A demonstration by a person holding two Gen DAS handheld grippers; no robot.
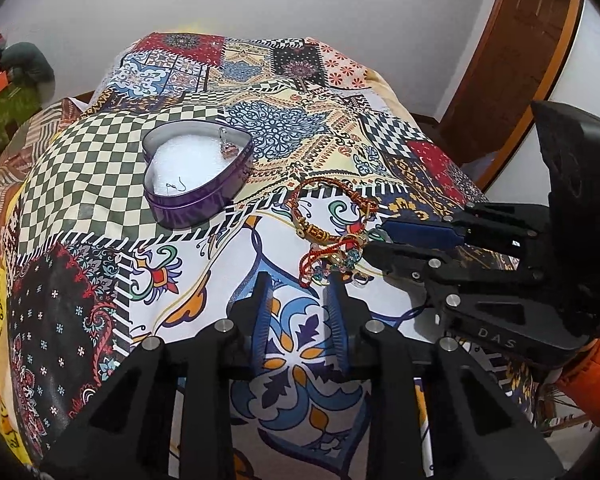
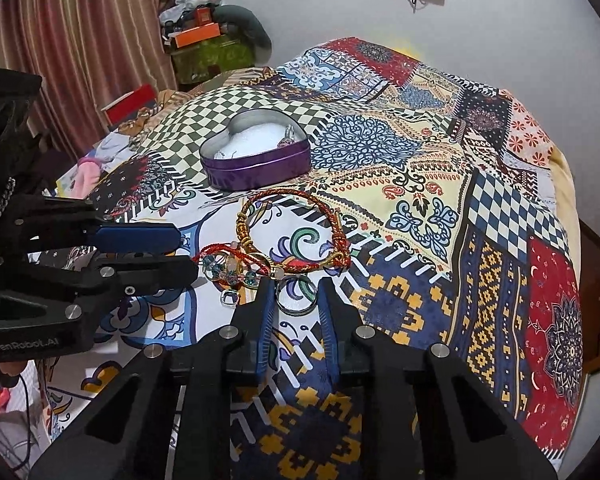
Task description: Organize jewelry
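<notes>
A purple heart-shaped tin (image 1: 196,200) (image 2: 256,172) with white padding sits on the patchwork cloth; an earring hook and a small charm lie inside. A red-and-gold braided bracelet (image 1: 332,216) (image 2: 300,232) and a tangle of beaded jewelry (image 1: 340,256) (image 2: 228,268) lie in front of it. My left gripper (image 1: 300,284) (image 2: 180,252) is open, its tips just short of the tangle. My right gripper (image 2: 296,292) (image 1: 376,236) is open, with a silver ring (image 2: 296,300) lying between its fingertips. A small square ring (image 2: 230,298) lies to the left.
The cloth-covered surface (image 2: 480,200) drops off at the right and far edges. Boxes and clutter (image 2: 204,36) stand at the far left by a curtain. A wooden door (image 1: 512,60) is at the right.
</notes>
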